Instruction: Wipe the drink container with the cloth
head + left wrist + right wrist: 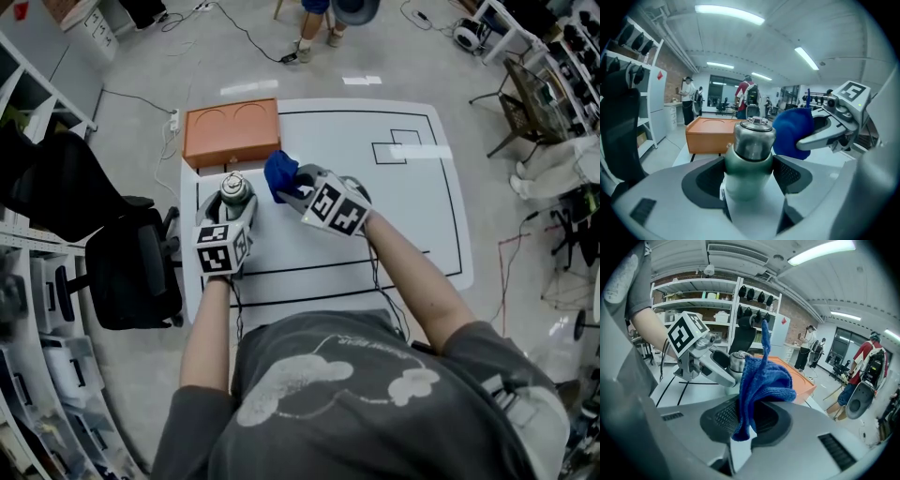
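Observation:
A green drink bottle point(235, 187) with a steel cap stands upright on the white mat point(394, 216), near its left edge. My left gripper point(234, 201) straddles it, and in the left gripper view both pads point(790, 174) press on the bottle's body point(749, 161). My right gripper point(298, 185) is shut on a bunched blue cloth point(279, 173), held just right of the bottle's cap. In the right gripper view the cloth point(761, 385) hangs pinched between the jaws, the bottle point(737, 361) close behind it.
An orange box point(232, 131) sits on the mat's far left corner, just behind the bottle. A black office chair point(131, 267) stands left of the table. Shelving lines the left side. Black lines mark the mat. People stand farther off.

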`<action>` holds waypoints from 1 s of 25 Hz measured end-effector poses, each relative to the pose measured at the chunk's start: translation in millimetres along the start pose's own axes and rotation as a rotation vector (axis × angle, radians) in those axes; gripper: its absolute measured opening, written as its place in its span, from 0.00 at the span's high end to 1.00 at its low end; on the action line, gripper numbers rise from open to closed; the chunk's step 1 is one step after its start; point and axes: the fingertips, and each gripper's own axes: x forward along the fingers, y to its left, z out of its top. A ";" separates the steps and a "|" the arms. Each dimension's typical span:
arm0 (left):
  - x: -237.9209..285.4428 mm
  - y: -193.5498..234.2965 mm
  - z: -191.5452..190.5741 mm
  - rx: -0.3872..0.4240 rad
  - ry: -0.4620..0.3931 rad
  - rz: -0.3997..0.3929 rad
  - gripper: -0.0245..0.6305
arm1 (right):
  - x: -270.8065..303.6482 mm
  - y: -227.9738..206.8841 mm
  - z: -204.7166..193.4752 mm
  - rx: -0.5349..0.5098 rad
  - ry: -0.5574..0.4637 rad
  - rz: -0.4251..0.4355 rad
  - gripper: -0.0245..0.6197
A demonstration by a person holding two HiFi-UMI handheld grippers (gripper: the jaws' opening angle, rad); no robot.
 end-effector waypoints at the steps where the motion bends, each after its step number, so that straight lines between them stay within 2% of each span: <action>1: -0.9 -0.4 -0.2 0.022 0.004 -0.041 0.47 | 1.0 -1.3 4.6 -0.009 -0.002 -0.001 0.89; 5: -3.4 -0.9 -1.3 0.119 0.042 -0.205 0.47 | 8.5 -3.8 26.1 -0.038 -0.023 0.014 0.89; 11: -7.9 -1.7 -2.5 0.258 0.094 -0.436 0.47 | 29.0 8.6 54.6 -0.108 -0.052 0.113 0.89; 17: -12.3 -1.4 -3.2 0.372 0.132 -0.618 0.47 | 50.8 13.8 44.8 -0.153 0.024 0.167 0.89; 21: -14.9 -0.2 -3.6 0.433 0.149 -0.723 0.47 | 57.1 15.1 42.8 -0.114 0.017 0.223 0.90; 25: -15.3 1.2 -5.9 0.490 0.161 -0.814 0.47 | 66.5 14.7 27.7 -0.082 0.058 0.242 0.90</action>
